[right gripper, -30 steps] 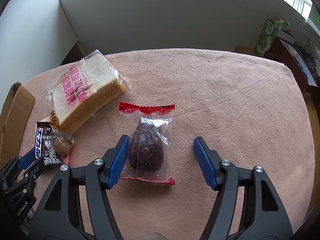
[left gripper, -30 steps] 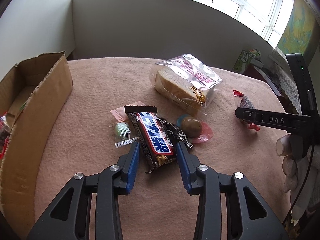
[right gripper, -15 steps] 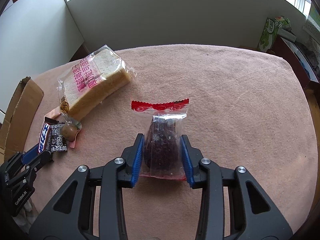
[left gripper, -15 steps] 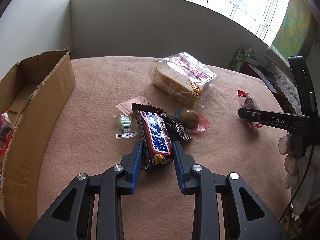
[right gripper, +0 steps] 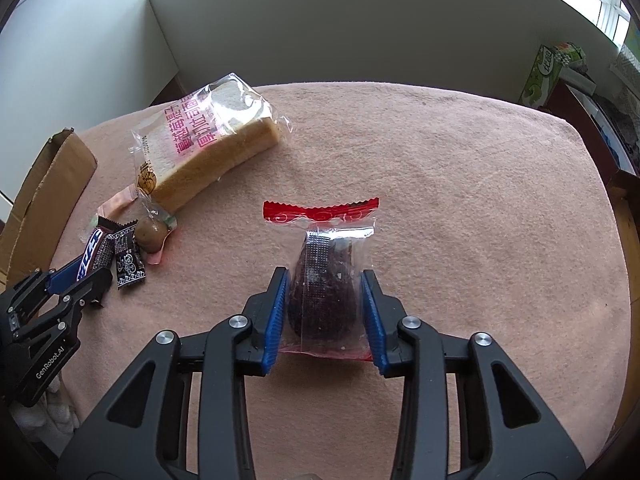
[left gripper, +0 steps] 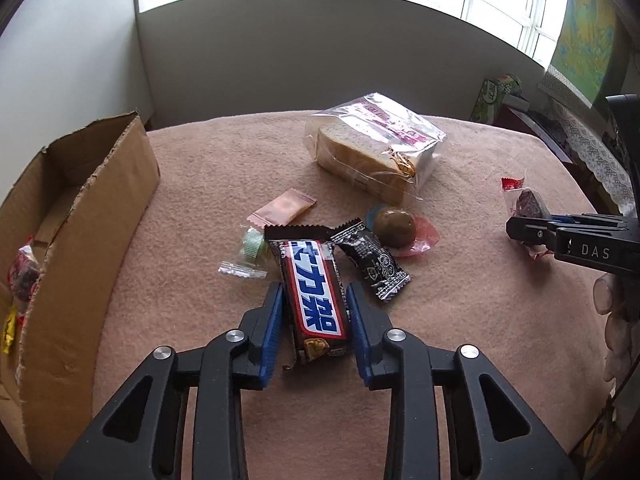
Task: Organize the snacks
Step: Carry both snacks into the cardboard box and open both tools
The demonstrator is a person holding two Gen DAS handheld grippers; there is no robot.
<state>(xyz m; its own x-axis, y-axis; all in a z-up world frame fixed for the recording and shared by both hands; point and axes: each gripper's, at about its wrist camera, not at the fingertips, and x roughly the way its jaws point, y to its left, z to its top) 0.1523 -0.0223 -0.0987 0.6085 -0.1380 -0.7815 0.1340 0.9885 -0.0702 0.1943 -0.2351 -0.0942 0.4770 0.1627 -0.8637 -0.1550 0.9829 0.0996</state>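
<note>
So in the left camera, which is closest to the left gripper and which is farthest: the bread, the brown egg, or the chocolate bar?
From the left gripper:
1. Chocolate bar, right between its fingers.
2. Brown egg, a bit beyond, to the right.
3. Bread, farthest, toward the back of the table.

Two close downward views, shared bread bag [left gripper: 376,148]

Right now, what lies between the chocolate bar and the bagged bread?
In the left wrist view, a small black packet and a wrapped brown egg lie between the chocolate bar and the bagged bread.
</note>
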